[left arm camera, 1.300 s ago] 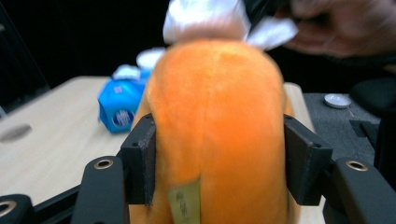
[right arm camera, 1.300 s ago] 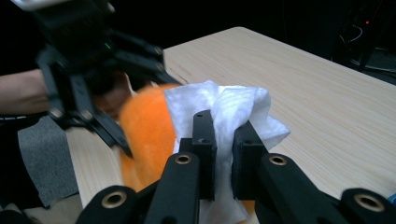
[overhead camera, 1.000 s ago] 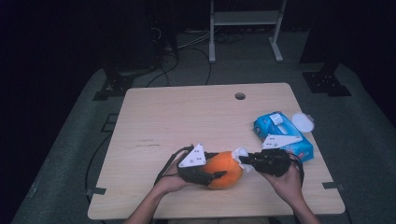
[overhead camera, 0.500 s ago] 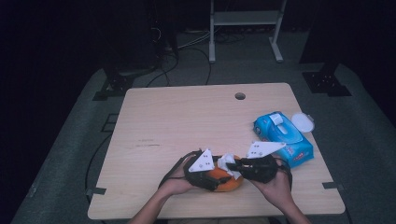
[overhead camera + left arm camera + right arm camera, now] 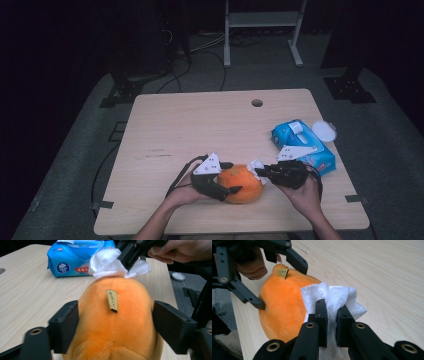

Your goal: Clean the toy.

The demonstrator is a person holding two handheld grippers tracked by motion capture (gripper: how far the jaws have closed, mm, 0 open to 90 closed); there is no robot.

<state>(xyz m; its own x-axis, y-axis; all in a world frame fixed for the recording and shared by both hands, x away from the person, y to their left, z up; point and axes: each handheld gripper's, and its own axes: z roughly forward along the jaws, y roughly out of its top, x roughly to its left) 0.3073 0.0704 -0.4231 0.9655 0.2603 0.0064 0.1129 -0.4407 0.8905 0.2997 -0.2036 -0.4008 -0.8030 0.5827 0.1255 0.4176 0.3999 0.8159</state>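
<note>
A pale wooden table (image 5: 200,130) stands on grey carpet in a dark room, with cables and a white metal stand (image 5: 260,30) on the floor beyond its far edge.

Near the table's near edge, a little right of centre, lies an orange plush toy (image 5: 242,184). A small tan tag (image 5: 111,300) stands out from its top seam. A wad of white tissue (image 5: 256,167) presses against the toy's right side, touching the plush.

The left gripper (image 5: 231,177) straddles the toy from the left. Its jaws have just been opening, with the toy between them. In the left gripper view the two black pads sit close at either flank of the plush; whether they press on it cannot be told.

The right gripper (image 5: 261,172) comes in from the right with its jaws drawn together, clamped on the tissue, which bulges out past the pads in the right gripper view (image 5: 331,322).

Just beyond the right hand (image 5: 305,195) lies a blue pack of wipes (image 5: 300,145), its flap raised. A round white lid (image 5: 324,132) rests beside the pack's far right corner. A round hole (image 5: 257,103) sits near the table's far edge.
</note>
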